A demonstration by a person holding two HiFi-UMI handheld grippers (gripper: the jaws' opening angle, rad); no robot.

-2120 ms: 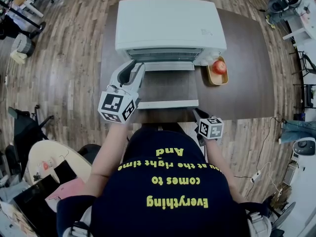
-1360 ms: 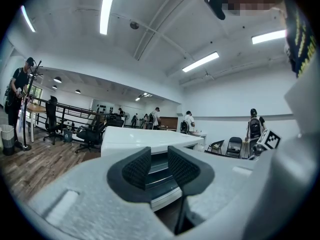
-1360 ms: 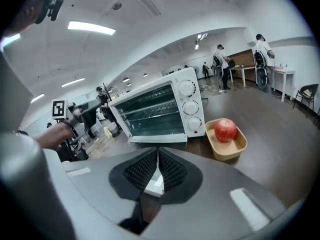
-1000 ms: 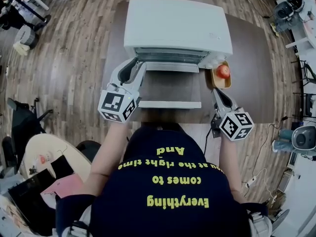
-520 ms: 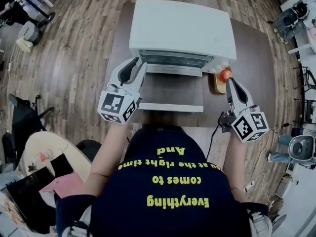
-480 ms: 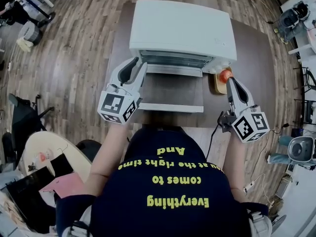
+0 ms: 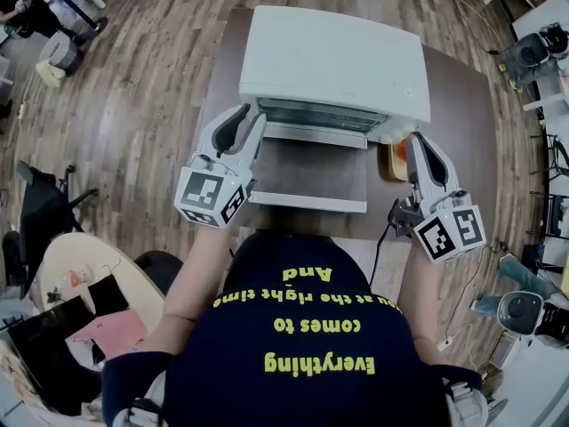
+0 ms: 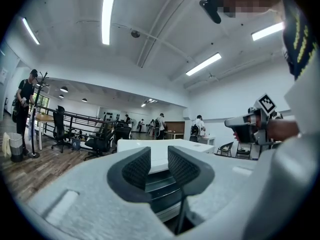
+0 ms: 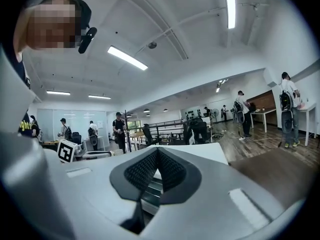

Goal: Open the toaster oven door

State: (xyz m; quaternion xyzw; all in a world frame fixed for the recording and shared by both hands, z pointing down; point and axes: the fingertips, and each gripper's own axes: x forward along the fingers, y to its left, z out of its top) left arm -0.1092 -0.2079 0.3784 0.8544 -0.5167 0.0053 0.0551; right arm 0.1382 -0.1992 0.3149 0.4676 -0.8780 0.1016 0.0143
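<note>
The right gripper (image 7: 416,142), closed and empty, has risen from the worktop (image 7: 455,123) edge to beside the toaster oven (image 7: 333,56), whose door (image 7: 307,172) lies folded down between it and the slightly parted, empty left gripper (image 7: 244,116): opening appears complete.

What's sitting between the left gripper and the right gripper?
The toaster oven's door, folded down flat, lies between left gripper and right gripper, in the head view.

The white toaster oven (image 7: 336,60) sat on the dark counter (image 7: 455,136), its glass door (image 7: 307,169) swung fully down, lying flat.
</note>
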